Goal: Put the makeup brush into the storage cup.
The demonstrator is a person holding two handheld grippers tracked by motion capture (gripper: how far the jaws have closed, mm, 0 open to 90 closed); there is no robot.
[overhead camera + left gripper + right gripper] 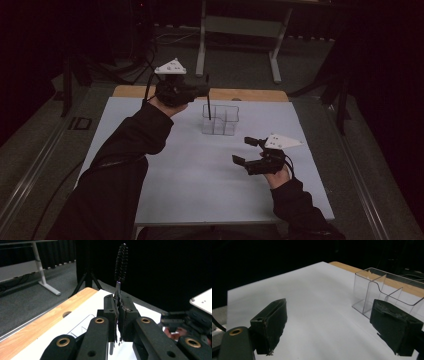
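Note:
A thin black brush with a bristled tip stands upright, and my left gripper is shut on its stem, jaws pressed together around it. In the high view the brush's lower end reaches down into a clear plastic organizer with several compartments at the back middle of the white table top. My right gripper hovers open at the table's right side, nothing between its pads; the organizer lies ahead of it to the right.
A wooden strip borders the table's far edge. Beyond it stand a metal desk frame and dark stands on the floor. My right gripper is also in the left gripper view, far right.

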